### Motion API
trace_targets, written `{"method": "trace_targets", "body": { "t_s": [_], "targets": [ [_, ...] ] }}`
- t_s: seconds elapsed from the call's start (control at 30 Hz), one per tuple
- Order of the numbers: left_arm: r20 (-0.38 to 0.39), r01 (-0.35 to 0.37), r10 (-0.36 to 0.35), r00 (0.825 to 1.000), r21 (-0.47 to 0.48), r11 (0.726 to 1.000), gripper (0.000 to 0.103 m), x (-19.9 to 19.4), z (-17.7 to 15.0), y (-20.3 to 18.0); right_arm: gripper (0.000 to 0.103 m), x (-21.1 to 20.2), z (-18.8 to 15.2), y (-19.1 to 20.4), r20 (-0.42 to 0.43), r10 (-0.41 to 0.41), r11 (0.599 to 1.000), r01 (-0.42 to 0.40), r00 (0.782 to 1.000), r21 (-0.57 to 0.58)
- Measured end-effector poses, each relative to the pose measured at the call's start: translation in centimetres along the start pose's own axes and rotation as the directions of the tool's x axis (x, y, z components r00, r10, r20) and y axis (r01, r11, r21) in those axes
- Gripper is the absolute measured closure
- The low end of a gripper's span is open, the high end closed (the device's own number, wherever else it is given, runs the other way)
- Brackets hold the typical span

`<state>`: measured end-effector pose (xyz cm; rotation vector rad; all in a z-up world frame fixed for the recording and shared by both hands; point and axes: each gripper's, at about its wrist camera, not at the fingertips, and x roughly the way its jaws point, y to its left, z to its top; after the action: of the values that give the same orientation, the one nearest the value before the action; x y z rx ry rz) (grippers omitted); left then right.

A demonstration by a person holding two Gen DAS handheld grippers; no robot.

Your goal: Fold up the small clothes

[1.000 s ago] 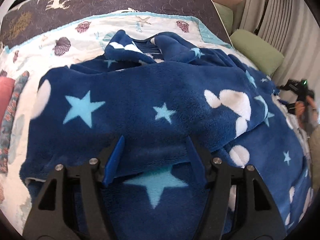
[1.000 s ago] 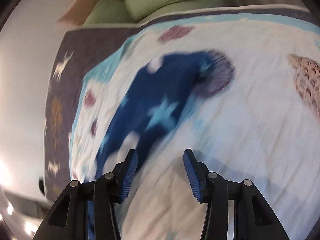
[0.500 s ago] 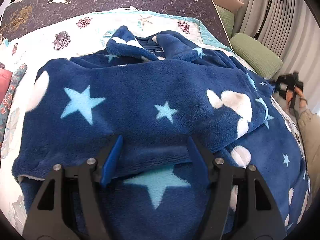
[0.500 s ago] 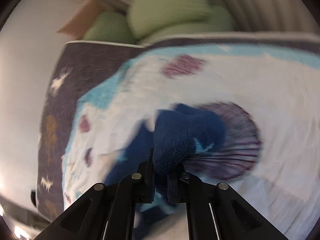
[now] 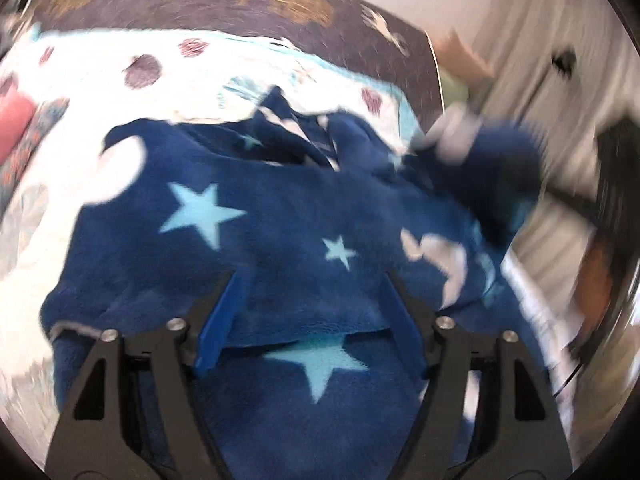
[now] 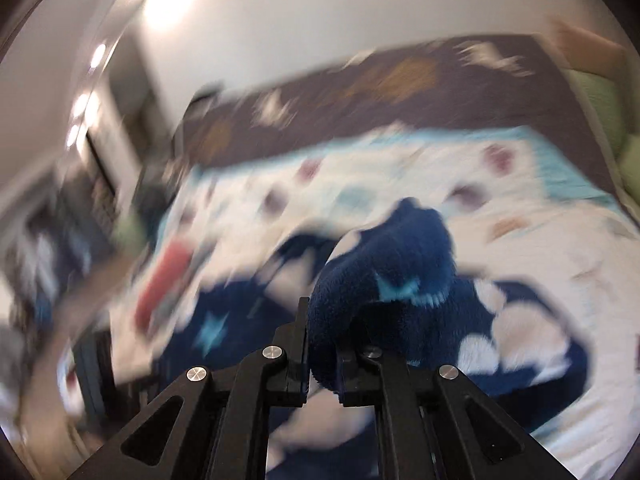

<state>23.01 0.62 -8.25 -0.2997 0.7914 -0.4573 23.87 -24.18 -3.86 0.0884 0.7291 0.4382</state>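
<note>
Left wrist view showed the bed [image 5: 92, 64] with its shell-print cover, and spread over it the blue fleece garment [image 5: 280, 216] with stars. The left gripper [image 5: 312, 312] sat low over a folded edge of that fleece, its 2 jaws spread and having just opened wider, the cloth between them unpinched. The right gripper [image 6: 324, 344] pinched a bunched fold of the fleece, lifted above the bed.
</note>
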Motion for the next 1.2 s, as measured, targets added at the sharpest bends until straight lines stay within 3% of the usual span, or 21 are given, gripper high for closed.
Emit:
{"method": "trace_targets", "body": {
  "t_s": [0.1, 0.2, 0.33, 0.53, 0.6, 0.7, 0.77, 0.8, 0.87, 0.9, 1.03, 1.13, 1.2],
  "targets": [
    [-0.003, 0.044, -0.045, 0.999, -0.098, 0.994, 0.029, -1.1, 0.3, 1.6, 0.084, 3.1, -4.2, 3.5, -0.138, -0.026, 0.996, 0.014, 0.99, -0.086],
    [-0.017, 0.049, -0.051, 0.999, -0.078, 0.996, 0.029, -1.2, 0.7, 1.1, 0.077, 3.0, -7.2, 3.7, -0.179, -0.052, 0.995, 0.035, 0.982, -0.094],
    [-0.059, 0.121, -0.124, 0.991, -0.047, 0.992, 0.026, -0.2, 1.3, -1.2, 0.072, 0.4, -8.0, 2.0, -0.16, -0.02, 0.999, 0.015, 0.987, -0.03],
    [-0.142, 0.224, -0.231, 0.962, -0.067, 0.972, 0.018, 1.3, 0.4, -4.1, 0.062, -3.1, -7.9, -1.5, -0.097, -0.079, 0.993, 0.087, 0.992, 0.082],
    [-0.163, 0.21, -0.217, 0.963, -0.057, 0.976, 0.015, 1.4, -0.3, -4.5, 0.062, -3.6, -8.1, -2.5, -0.089, -0.097, 0.988, 0.107, 0.991, 0.109],
    [-0.192, 0.136, -0.142, 0.971, -0.045, 0.99, 0.015, 2.0, -0.9, -4.6, 0.062, -4.7, -8.7, -3.7, -0.071, -0.107, 0.98, 0.117, 0.992, 0.161],
    [-0.203, 0.134, -0.145, 0.968, -0.068, 0.989, 0.016, 2.5, -1.3, -4.4, 0.061, -5.3, -9.0, -4.4, -0.059, -0.11, 0.974, 0.119, 0.992, 0.192],
    [-0.209, 0.133, -0.146, 0.967, -0.075, 0.988, 0.022, 2.7, -1.4, -4.4, 0.061, -5.6, -9.1, -4.8, -0.052, -0.109, 0.97, 0.118, 0.993, 0.213],
    [-0.252, 0.131, -0.143, 0.957, -0.066, 0.989, 0.078, 3.6, -1.7, -4.7, 0.061, -6.0, -9.3, -5.4, -0.044, -0.117, 0.964, 0.124, 0.992, 0.233],
    [-0.289, 0.133, -0.148, 0.946, -0.07, 0.989, 0.09, 4.1, -1.7, -5.0, 0.061, -6.2, -9.3, -5.8, -0.043, -0.128, 0.961, 0.134, 0.991, 0.242],
    [-0.176, 0.169, -0.164, 0.971, 0.012, 0.986, 0.091, 0.3, 0.3, -7.2, 0.061, -7.2, -8.8, -7.3, -0.024, -0.201, 0.943, 0.2, 0.979, 0.266],
    [-0.074, 0.162, -0.155, 0.985, 0.1, 0.982, 0.091, -3.3, 3.9, -8.8, 0.051, -7.2, -7.9, -8.7, -0.042, -0.326, 0.909, 0.326, 0.944, 0.262],
    [0.003, 0.11, -0.111, 0.994, 0.135, 0.985, 0.091, -5.3, 6.5, -8.5, 0.051, -6.7, -7.5, -9.2, -0.079, -0.382, 0.885, 0.389, 0.921, 0.254]
  ]
}}
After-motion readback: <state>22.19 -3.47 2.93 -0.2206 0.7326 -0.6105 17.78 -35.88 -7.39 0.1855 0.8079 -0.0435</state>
